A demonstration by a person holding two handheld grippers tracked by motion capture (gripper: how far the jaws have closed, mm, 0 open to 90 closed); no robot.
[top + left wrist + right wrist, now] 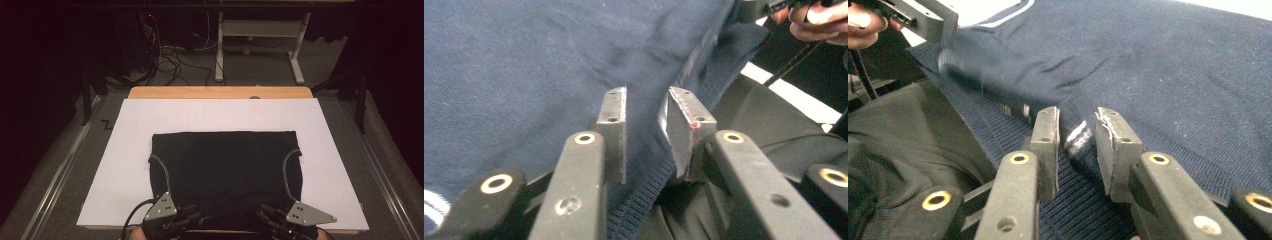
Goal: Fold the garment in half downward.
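Observation:
A dark navy knitted garment [225, 160] lies flat on a white sheet [125, 165], with pale trim curving down each side. Both grippers sit at its near ribbed hem. My left gripper [196, 214] is at the hem's left part. In the left gripper view, my left gripper [646, 100] is open, its jaws apart with the ribbed hem [644, 200] running between them. My right gripper [264, 212] is at the right part. In the right gripper view, my right gripper [1078, 117] is also open over the ribbed hem [1083, 200], with a white stripe [1077, 134] in the gap.
The sheet covers a wooden table [220, 92], with bare white margins left, right and beyond the garment. Cables and a white desk frame [260, 30] stand on the floor behind. The person's dark trousers [898, 140] lie just below the table's near edge.

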